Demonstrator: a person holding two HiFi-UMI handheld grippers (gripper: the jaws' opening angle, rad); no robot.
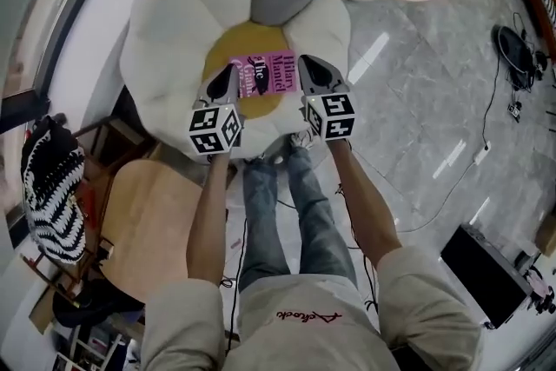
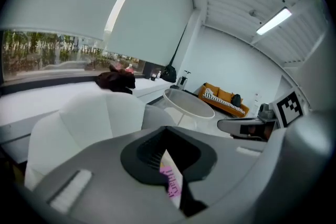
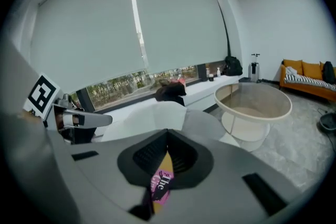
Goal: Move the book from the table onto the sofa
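Head view: the left tool and right tool are each pressed together on one short end of the pink book. The book is held flat between them, its long axis running from tool to tool. It sits over the yellow centre of a flower-shaped seat; I cannot tell whether it touches the cushion. Both hands are equally near. Left gripper view: the jaws are clamped on the book's edge, with pink cover showing in the gap. An orange sofa stands well apart across the room. Right gripper view: the same, with jaws pinching the opposite edge. I judge that if the seat is the sofa meant, the book need only go straight down. If the orange sofa is meant, a carry across the room remains.
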